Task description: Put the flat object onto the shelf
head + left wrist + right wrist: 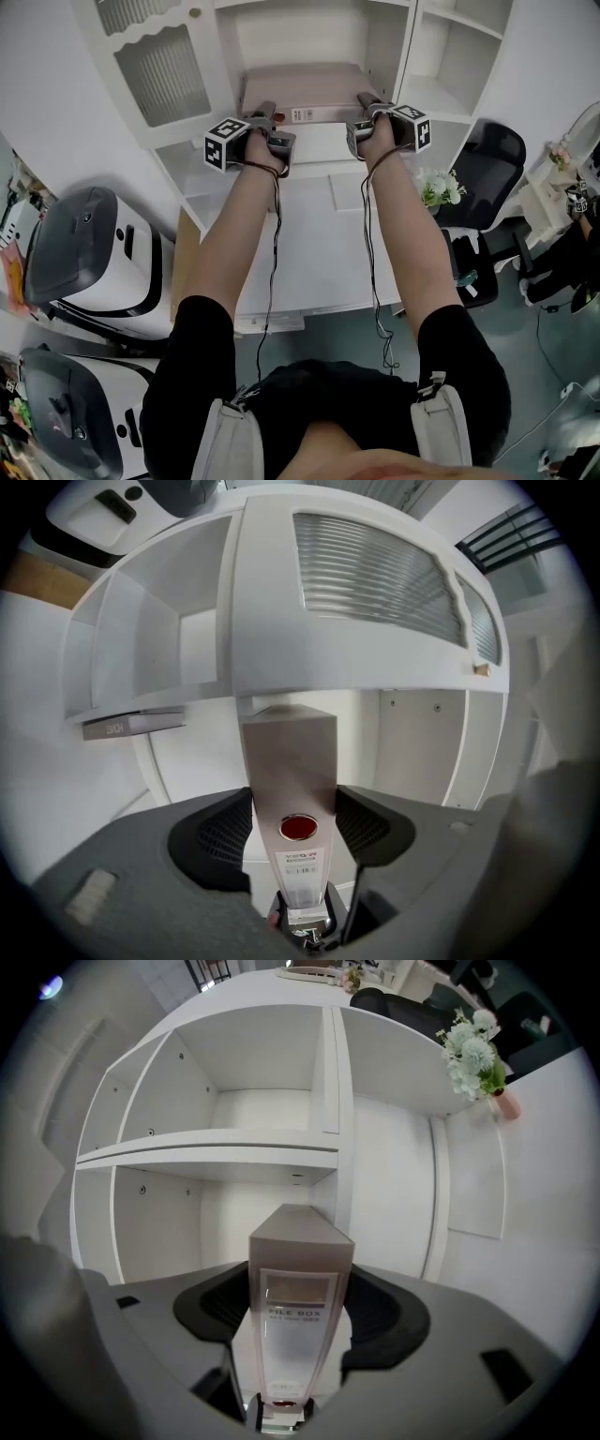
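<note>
file box point(305, 92): plain pinkish-beige all over. 1 end carries a red round dot point(298, 828) above a white label point(300, 866) with black print. The other end has a clear pocket point(298, 1290) with dark lettering.
shelf unit point(309, 28): white throughout. Its door panel point(167, 73) at 11 o'clock is ribbed frosted glass.
desk point(309, 253): white.
left gripper point(265, 112) and right gripper point(367, 101): dark grey, with pads point(225, 834) in black with fine ribs.
marker cubes point(225, 142): black square patterns on white.
chair point(492, 150) at 3 o'clock: black.
flowers point(439, 186): white with green leaves. vase point(506, 1103): pink.
2 machines point(94, 253) at 8 o'clock: white bodies, grey lids.
</note>
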`<state>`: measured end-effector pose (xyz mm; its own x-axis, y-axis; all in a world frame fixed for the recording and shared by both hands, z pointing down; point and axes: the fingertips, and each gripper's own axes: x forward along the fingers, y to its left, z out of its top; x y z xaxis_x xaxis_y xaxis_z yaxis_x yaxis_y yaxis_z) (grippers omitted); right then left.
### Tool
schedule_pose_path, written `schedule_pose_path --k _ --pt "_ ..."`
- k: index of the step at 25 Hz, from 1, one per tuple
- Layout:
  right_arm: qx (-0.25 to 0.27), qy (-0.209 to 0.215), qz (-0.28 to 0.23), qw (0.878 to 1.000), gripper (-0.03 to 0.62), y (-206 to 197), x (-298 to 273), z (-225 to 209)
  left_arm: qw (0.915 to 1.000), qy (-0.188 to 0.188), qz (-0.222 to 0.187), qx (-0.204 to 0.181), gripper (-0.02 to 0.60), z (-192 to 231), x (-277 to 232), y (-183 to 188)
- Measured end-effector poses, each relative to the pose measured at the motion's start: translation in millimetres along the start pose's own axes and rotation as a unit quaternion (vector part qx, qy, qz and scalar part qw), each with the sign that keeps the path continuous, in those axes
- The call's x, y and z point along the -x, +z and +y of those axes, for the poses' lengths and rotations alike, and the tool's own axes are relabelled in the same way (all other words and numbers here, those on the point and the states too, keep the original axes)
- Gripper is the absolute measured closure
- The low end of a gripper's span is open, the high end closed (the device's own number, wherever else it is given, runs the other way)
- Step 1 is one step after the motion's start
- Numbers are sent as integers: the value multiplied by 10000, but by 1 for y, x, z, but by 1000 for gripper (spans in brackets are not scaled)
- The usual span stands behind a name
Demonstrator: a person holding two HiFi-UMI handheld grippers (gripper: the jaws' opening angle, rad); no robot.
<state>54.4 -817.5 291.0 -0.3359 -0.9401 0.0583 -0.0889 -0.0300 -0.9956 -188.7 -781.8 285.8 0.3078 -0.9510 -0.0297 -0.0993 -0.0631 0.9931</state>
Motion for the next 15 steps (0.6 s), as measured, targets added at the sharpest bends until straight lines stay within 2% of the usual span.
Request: schedule_pose_path --k 6,11,13,15 --pt "417 12 -87 9991 281 7 -11 2 9996 -100 -8 -257 293 -3 -9 5" --pt "667 236 -419 9966 210 19 -7 8 9978 -290 -70 -595 255 -9 -7 9" --pt "1000 360 -596 9926 204 22 2 13 9961 -315 -81 -825 250 -10 0 9" --pt "1551 441 -808 9836 204 23 14 18 9923 -319 -75 -1196 249 -10 9 8"
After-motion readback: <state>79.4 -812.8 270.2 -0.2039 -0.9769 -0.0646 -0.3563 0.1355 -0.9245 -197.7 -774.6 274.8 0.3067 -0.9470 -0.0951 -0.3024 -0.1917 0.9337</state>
